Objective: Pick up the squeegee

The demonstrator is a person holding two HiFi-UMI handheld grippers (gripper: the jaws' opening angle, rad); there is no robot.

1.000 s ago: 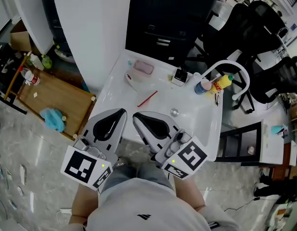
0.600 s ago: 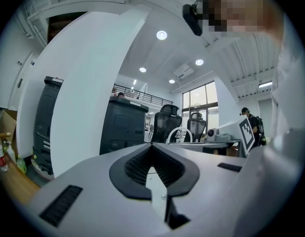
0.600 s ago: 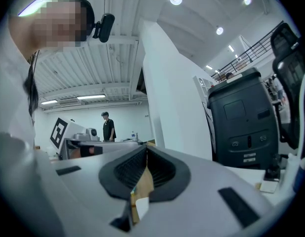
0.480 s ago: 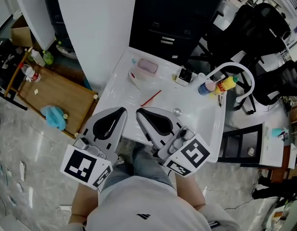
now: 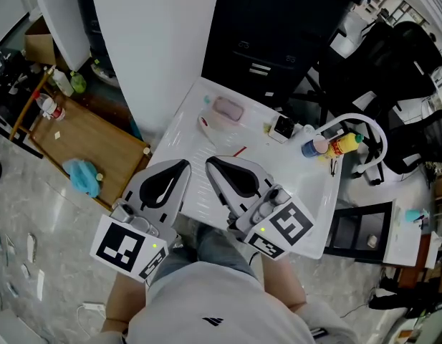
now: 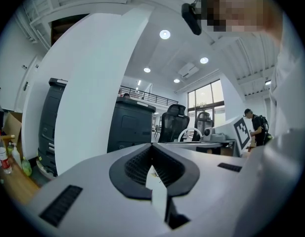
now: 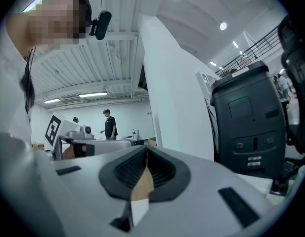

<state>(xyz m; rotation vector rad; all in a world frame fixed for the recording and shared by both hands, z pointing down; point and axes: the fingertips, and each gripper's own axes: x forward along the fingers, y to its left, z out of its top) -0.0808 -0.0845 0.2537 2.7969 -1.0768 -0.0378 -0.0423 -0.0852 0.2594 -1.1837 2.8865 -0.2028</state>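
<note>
While the grey left gripper (image 5: pixel 182 166) and right gripper (image 5: pixel 211 162) press empty fingers together, the squeegee, maybe the pale red-tipped thing (image 5: pixel 206 125), lies ahead on the white tabletop (image 5: pixel 292 174), nearer the right.

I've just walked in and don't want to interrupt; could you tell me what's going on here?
A person holds the left gripper and the right gripper side by side at the near edge of the white table. Both are shut and empty. Nothing on the table is touched yet.
</note>
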